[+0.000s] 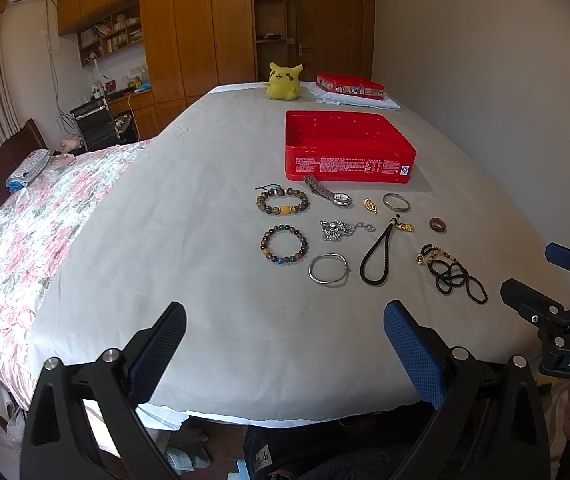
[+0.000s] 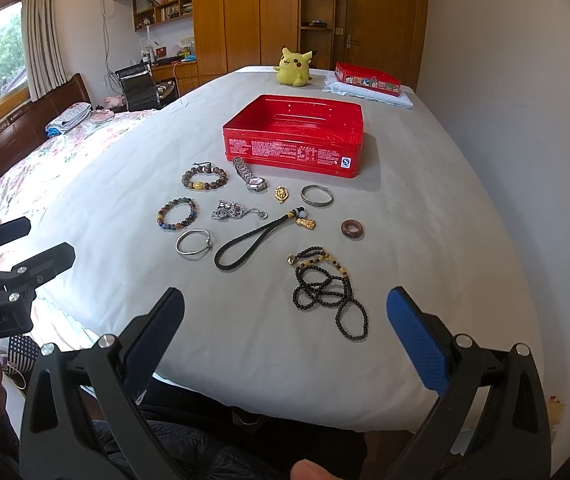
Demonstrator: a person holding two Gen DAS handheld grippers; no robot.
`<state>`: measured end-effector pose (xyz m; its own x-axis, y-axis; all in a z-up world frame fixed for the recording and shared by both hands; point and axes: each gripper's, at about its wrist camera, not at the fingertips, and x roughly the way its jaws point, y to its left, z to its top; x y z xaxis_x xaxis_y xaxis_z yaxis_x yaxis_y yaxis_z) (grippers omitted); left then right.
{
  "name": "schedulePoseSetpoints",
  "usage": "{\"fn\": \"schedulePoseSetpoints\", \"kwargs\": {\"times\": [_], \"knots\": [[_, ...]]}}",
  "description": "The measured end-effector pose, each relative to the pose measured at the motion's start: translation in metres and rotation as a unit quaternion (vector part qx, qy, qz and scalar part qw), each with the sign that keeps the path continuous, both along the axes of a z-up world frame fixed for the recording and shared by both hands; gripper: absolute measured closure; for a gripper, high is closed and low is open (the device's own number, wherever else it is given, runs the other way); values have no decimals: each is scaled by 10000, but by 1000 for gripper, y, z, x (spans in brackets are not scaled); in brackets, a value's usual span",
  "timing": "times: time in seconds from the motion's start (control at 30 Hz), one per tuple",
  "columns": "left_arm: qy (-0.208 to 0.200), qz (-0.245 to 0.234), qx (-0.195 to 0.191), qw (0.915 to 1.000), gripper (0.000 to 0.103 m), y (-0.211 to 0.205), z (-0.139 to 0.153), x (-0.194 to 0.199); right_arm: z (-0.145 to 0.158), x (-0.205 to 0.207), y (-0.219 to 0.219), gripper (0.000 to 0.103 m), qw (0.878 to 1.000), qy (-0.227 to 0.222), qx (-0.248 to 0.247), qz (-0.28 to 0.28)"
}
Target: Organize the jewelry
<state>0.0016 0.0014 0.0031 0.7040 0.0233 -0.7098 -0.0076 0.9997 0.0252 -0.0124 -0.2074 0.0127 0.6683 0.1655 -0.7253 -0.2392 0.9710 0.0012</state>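
Jewelry lies spread just in front of the open red tin [image 1: 349, 148]; left gripper [image 1: 285, 344] and right gripper [image 2: 285, 332] gape wide, empty.

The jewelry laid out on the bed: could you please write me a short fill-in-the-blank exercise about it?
1. The open tin behind the jewelry is coloured ____.
2. Inside, that tin holds ____ so far.
3. The wristwatch lies with its strap end touching the tin's ____ wall.
4. The left gripper and right gripper both have their jaws ____, holding nothing.

Missing words: red; nothing; front; open
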Motion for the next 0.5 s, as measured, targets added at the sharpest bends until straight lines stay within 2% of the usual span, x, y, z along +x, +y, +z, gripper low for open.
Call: {"fn": "schedulePoseSetpoints", "kwargs": {"times": [0.5], "knots": [[-8,6,8,10000,4,-2,-4,1,-1,0,0,3,10000,-2,10,6]]}}
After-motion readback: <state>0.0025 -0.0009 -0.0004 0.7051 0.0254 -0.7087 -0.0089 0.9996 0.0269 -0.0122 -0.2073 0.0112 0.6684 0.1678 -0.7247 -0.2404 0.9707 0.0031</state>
